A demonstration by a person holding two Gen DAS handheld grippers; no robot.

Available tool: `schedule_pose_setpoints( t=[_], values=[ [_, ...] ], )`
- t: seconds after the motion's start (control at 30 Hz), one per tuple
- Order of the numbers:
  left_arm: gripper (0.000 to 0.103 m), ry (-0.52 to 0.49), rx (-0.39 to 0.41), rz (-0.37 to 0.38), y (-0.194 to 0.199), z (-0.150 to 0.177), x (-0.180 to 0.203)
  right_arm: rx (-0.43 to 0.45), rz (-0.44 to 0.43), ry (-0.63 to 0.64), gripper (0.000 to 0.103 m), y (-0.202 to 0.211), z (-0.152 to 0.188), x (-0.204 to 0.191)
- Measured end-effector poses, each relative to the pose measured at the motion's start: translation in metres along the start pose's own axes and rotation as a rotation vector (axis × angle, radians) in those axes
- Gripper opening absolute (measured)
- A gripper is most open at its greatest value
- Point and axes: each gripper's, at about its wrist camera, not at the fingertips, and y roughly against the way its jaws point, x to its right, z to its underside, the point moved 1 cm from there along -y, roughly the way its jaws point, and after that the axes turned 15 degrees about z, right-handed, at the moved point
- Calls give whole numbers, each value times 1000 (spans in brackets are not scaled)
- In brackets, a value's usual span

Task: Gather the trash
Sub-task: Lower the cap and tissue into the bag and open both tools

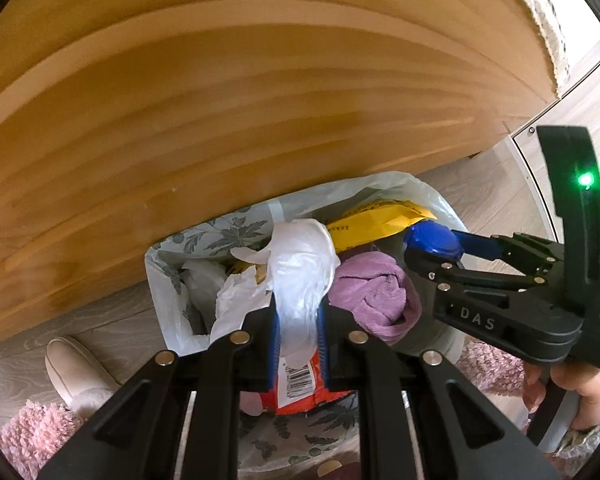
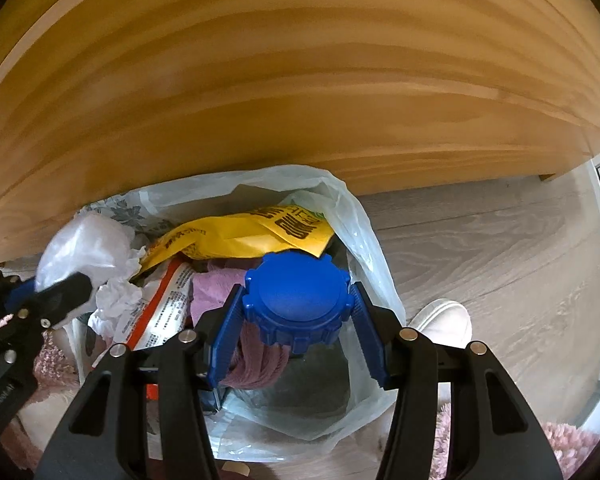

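Trash bag [image 2: 364,240], thin translucent plastic, stands open on grey wood-look floor [image 2: 480,248], hard against the foot of a large pale wooden panel [image 2: 300,80]. Mouth gapes upward; both cameras look steeply down into it.

Contents, as far as can be seen:
- yellow wrapper [image 2: 240,236] with black print, lying across the far side of the opening
- mauve cloth [image 1: 376,292], rolled or bunched, near the middle
- crumpled white paper [image 2: 116,300] toward the left side in the right wrist view
- printed white-and-orange packet [image 2: 164,300] beside the paper, partly buried
- a leaf-patterned sheet or bag [image 1: 220,236] along the far-left rim

Left hand-held gripper [image 1: 298,320]: jaws narrow, pinching a crumpled clear plastic wrapper [image 1: 300,264] that sticks up beyond the blue pads [image 1: 274,340]. Below the pads an orange packet with barcode [image 1: 300,384] shows; whether it is also held, cannot tell. Gripper sits over the near-left part of the bag mouth.

Right hand-held gripper [image 2: 296,316]: jaws at middling width, clamped on either side of a blue ribbed lid [image 2: 296,300], which hangs above the bag opening, over the mauve cloth. What lies beneath the lid is hidden.

Person's fingers [image 1: 580,396] wrap the right gripper's handle. Pale slipper [image 1: 76,372] on the floor left of the bag, fluffy pink rug [image 1: 32,436] at the bottom edge.
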Motion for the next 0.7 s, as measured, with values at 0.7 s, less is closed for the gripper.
schedule_pose_setpoints(
  t=[0.7],
  values=[
    [14, 55, -31, 12, -17, -2, -11, -50, -20, -16, 55, -5, -8, 5]
  ],
)
